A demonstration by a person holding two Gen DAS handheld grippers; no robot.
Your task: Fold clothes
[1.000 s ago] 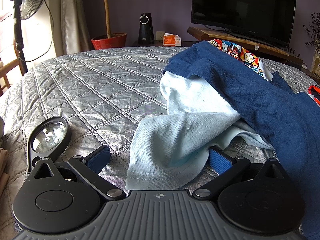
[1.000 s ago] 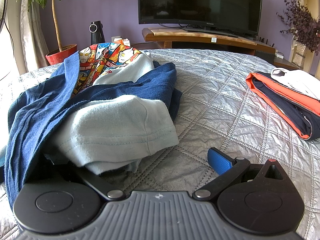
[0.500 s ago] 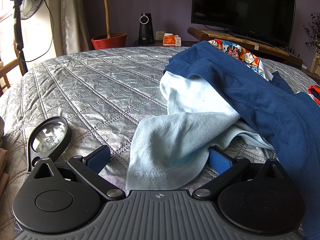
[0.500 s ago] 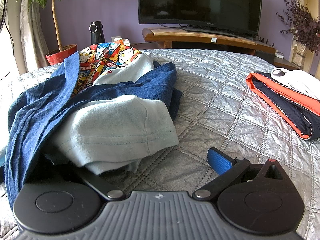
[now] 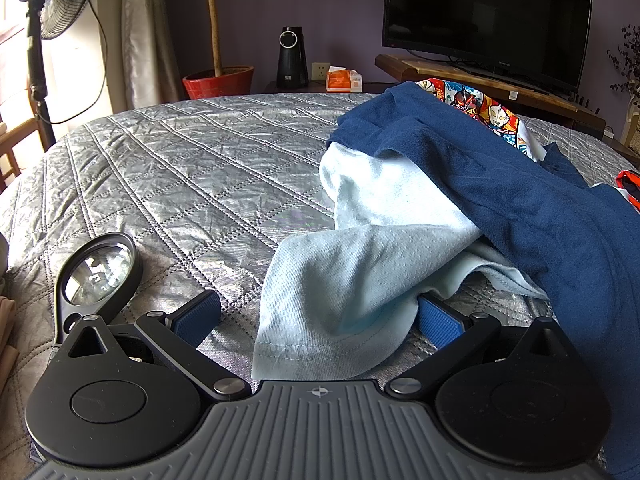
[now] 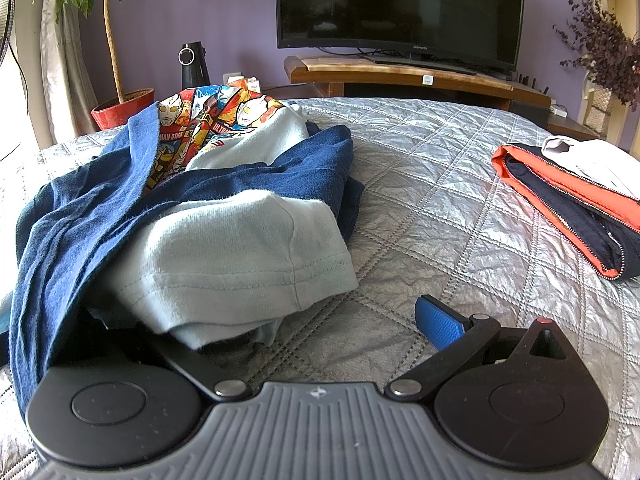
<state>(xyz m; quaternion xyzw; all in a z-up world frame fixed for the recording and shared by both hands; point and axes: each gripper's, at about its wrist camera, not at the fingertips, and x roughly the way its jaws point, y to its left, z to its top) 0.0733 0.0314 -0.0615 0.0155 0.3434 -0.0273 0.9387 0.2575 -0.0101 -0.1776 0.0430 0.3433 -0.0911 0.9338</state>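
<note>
A heap of clothes lies on the silver quilted bed (image 5: 180,184): a pale blue garment (image 5: 360,264), a navy one (image 5: 520,200) draped over it and a cartoon-print piece (image 5: 476,106) behind. My left gripper (image 5: 318,318) is open, and the pale blue hem lies between its blue pads (image 5: 198,316). In the right wrist view the same pale blue garment (image 6: 240,256) and navy garment (image 6: 80,232) cover the left finger. My right gripper (image 6: 280,324) is open, its right pad (image 6: 438,320) bare on the quilt.
A magnifying glass (image 5: 100,268) lies left of the left gripper. A folded orange and navy jacket (image 6: 568,208) with a white item on it sits at the bed's right. Beyond the bed stand a television (image 6: 400,4), a potted plant (image 5: 218,80) and a fan (image 5: 52,4).
</note>
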